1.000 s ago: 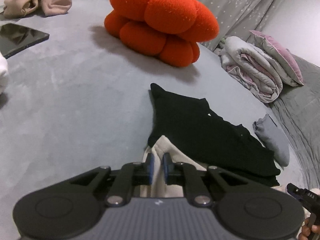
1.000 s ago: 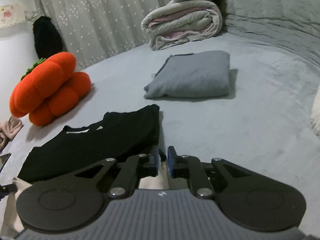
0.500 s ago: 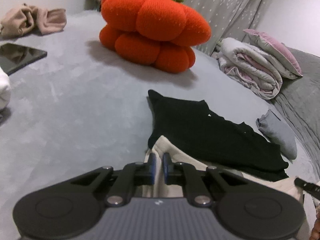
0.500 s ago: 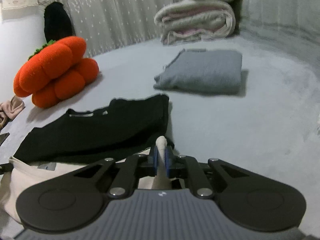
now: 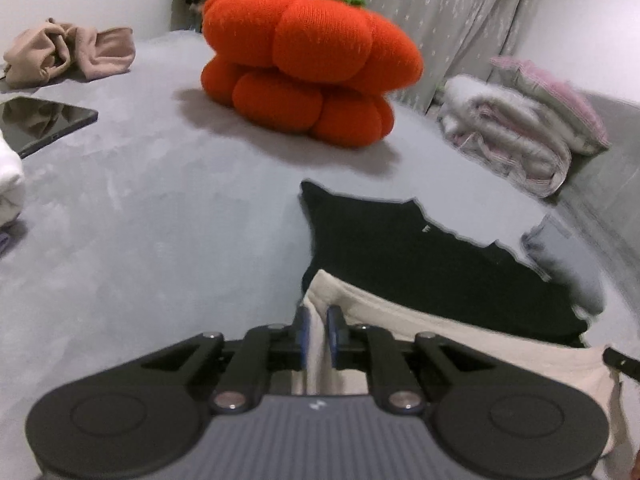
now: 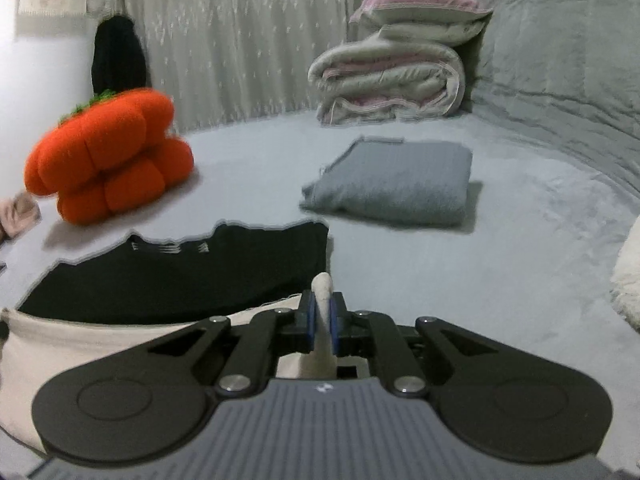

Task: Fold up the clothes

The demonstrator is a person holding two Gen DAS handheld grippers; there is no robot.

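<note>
Cloth is what both hold: your left gripper [image 5: 319,326] and right gripper [image 6: 323,322] each pinch a corner of the cream garment [image 5: 460,334], which hangs between them just short of the black shirt [image 6: 180,276]. Keep that edge taut and level.

- Bare grey bed cover [image 5: 152,220]: open passage left of black garment [image 5: 420,256].
- Obstacles ahead: orange pumpkin cushion [image 5: 304,60], folded grey sweater [image 6: 396,184], rolled quilt [image 6: 388,80].

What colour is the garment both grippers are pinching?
Cream, off-white. The cream garment shows best in the right wrist view, pinched by the right gripper and left gripper.
</note>
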